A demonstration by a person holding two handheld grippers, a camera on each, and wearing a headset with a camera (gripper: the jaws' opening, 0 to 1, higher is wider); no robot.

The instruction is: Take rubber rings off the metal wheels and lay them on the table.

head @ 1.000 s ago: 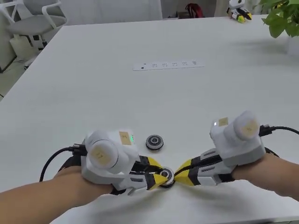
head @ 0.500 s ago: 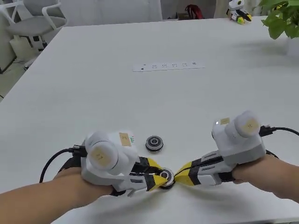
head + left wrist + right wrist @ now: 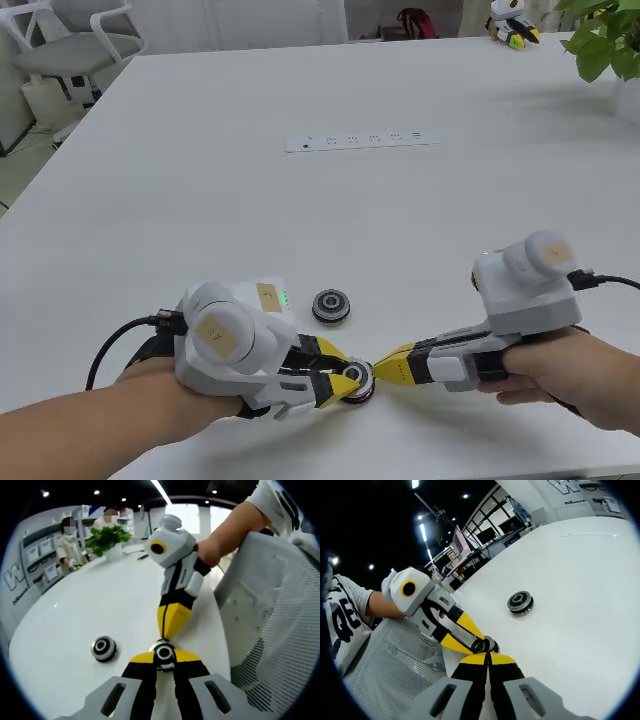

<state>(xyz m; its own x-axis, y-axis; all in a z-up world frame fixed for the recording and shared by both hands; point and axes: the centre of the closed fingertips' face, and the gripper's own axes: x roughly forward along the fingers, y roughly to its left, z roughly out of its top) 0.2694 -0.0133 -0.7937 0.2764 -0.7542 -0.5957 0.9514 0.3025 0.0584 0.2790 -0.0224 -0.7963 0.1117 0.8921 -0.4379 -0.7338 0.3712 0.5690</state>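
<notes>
A small metal wheel with a black rubber ring (image 3: 357, 378) is held just above the table's near edge. My left gripper (image 3: 349, 384) is shut on it from the left, as the left gripper view confirms for the wheel (image 3: 164, 653) between its jaws. My right gripper (image 3: 381, 372) comes in from the right with its jaws together, and its tip touches the wheel's rim (image 3: 481, 645). I cannot tell whether it pinches the ring. A second ringed wheel (image 3: 331, 305) lies flat on the table behind them.
A white power strip (image 3: 360, 140) lies mid-table. A green plant (image 3: 605, 35) and a toy robot (image 3: 510, 22) stand at the far right, and an office chair (image 3: 80, 40) is at the far left. The table's near edge (image 3: 420, 470) runs just under my hands.
The right gripper's body has drawn back to the right and lower, while its tip stays at the wheel. The left gripper and the loose wheel have not moved.
</notes>
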